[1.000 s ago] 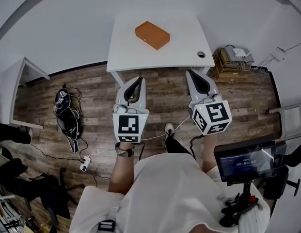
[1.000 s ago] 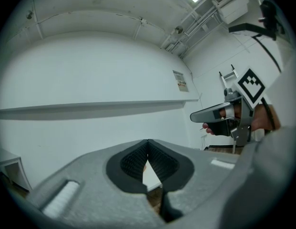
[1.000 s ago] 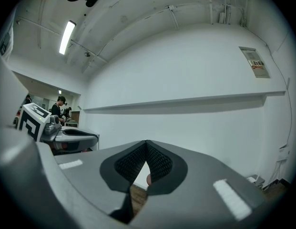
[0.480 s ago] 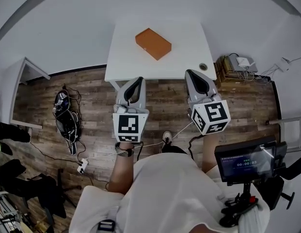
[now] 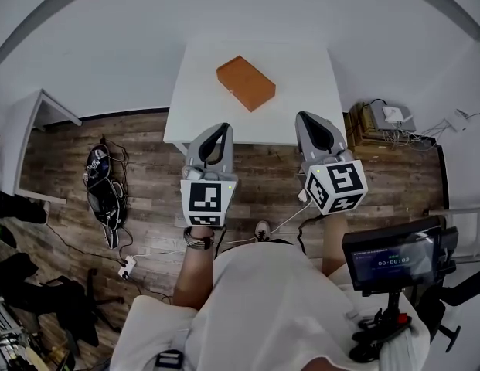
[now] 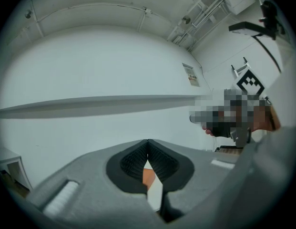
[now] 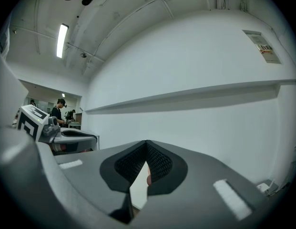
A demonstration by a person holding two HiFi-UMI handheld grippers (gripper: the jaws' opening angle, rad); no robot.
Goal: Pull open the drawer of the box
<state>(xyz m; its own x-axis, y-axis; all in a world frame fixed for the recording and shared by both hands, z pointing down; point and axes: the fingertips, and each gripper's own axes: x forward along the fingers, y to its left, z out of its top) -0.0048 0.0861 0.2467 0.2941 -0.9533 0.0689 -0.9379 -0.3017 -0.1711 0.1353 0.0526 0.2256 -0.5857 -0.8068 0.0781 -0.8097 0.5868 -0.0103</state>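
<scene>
Head view: the orange box lies askew on the white table, near its middle. Both grippers hover level over the wood floor at the table's near edge, well apart from the box. The left gripper and the right gripper each carry a black-and-white marker cube. A small screen at lower right shows digits too small to read.

Left gripper view: the jaws meet at the tips, nothing between them. A sliver of the orange box shows beyond. A wall notice is unreadable.

Right gripper view: jaws pressed together, empty. Another wall notice, print illegible.
</scene>
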